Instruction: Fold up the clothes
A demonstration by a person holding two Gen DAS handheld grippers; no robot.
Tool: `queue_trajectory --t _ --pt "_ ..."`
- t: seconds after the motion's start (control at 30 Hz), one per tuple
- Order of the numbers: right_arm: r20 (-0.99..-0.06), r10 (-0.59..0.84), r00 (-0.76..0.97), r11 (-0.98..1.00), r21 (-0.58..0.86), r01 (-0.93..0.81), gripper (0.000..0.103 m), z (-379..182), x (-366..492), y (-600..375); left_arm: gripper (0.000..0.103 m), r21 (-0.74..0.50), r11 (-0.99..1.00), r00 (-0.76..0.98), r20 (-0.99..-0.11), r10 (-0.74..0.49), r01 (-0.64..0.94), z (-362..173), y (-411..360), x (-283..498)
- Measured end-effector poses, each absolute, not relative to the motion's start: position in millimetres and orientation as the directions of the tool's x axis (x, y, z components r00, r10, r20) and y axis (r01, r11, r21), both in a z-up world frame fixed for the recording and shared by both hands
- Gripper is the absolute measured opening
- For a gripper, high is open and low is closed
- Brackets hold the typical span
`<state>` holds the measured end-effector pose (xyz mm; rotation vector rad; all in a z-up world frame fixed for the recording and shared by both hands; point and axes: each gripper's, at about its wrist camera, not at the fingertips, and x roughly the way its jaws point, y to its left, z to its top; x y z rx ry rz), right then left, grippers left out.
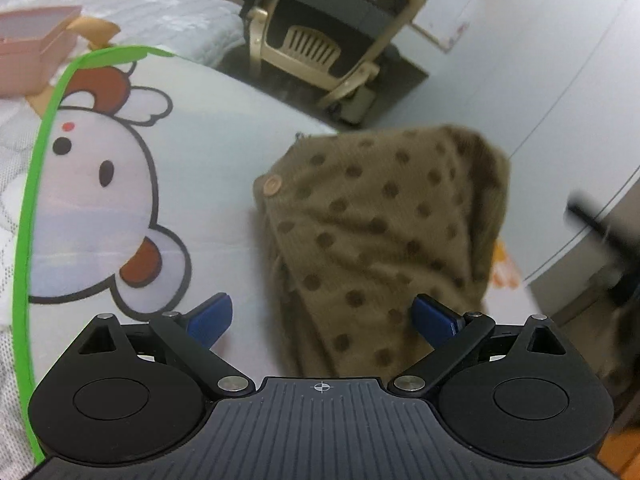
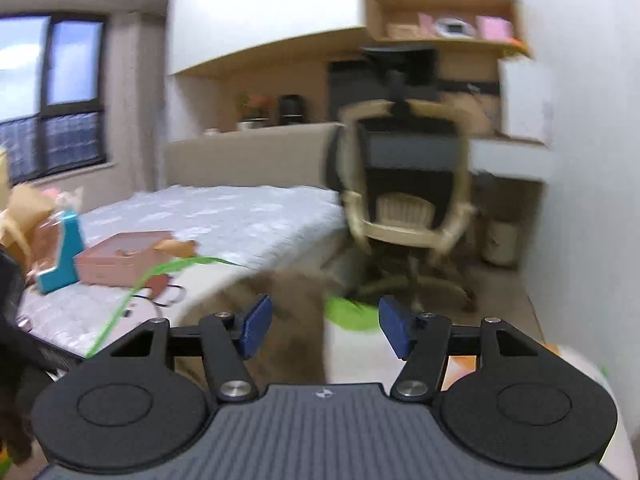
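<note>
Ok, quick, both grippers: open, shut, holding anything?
Left gripper: open, empty, above the brown polka-dot knitted garment.
Right gripper: open, empty.

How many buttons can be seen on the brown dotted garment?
1. A single round, light brown button sits at the upper left corner of the brown dotted garment, in the left wrist view. More may be hidden in the folds.

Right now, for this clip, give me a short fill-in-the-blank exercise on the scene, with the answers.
1. The brown garment is patterned with darker ____.
2. Both the left claw and the right claw are ____.
3. The cartoon mat has a ____ border.
4. The box on the bed is ____.

Answers: dots; open; green; pink
</note>
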<state>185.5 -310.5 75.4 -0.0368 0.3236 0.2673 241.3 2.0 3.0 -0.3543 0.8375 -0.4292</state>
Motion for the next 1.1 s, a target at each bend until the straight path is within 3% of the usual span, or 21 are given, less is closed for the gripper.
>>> queue_trajectory --t 0.13,0.2,0.3,0.37,0.53,0.67,0.77,0.83,0.87,1.1 --pt "-0.374 0.261 0.89 0.942 -0.102 -0.319 0.06 60 236 -274 0.099 -0.432 0.873 0.588 -0.654 -0.476 0.227 -4 1 239" --pt "-0.411 0.13 0.902 0.935 -0.253 -0.249 0.06 34 264 -262 0.1 -0.42 0.88 0.588 -0.662 -0.465 0.223 -5 3 239" --pt "-0.48 -0.065 0.875 0.937 -0.331 -0.112 0.06 5 298 -279 0.101 -0.413 0.885 0.59 -0.668 -0.454 0.214 -7 10 239" --pt "-0.472 -0.137 0.871 0.942 -0.334 -0.032 0.06 2 289 -304 0.101 -0.414 0.883 0.594 -0.661 -0.459 0.221 -6 14 237" --pt "-0.436 0.047 0.899 0.944 -0.274 -0.183 0.061 23 199 -340 0.1 -0.267 0.915 0.674 -0.618 -0.404 0.303 12 9 206" --pt "-0.407 0.106 0.907 0.857 -0.426 -0.291 0.06 11 134 -321 0.1 -0.1 0.907 0.733 -0.555 -0.392 0.409 23 -19 172" --pt "-0.38 0.072 0.922 0.761 -0.577 -0.297 0.058 -10 115 -300 0.099 0.028 0.885 0.767 -0.512 -0.387 0.465 28 -39 149" --pt "-0.391 0.071 0.918 0.719 -0.617 -0.319 0.051 -22 114 -291 0.083 0.077 0.87 0.763 -0.522 -0.381 0.487 24 -50 148" --pt "-0.388 0.071 0.919 0.694 -0.642 -0.325 0.051 -26 115 -286 0.066 0.1 0.86 0.758 -0.531 -0.379 0.5 22 -55 147" --pt "-0.371 0.067 0.926 0.557 -0.757 -0.343 0.051 -45 112 -266 0.067 0.261 0.8 0.775 -0.525 -0.352 0.54 12 -65 131"
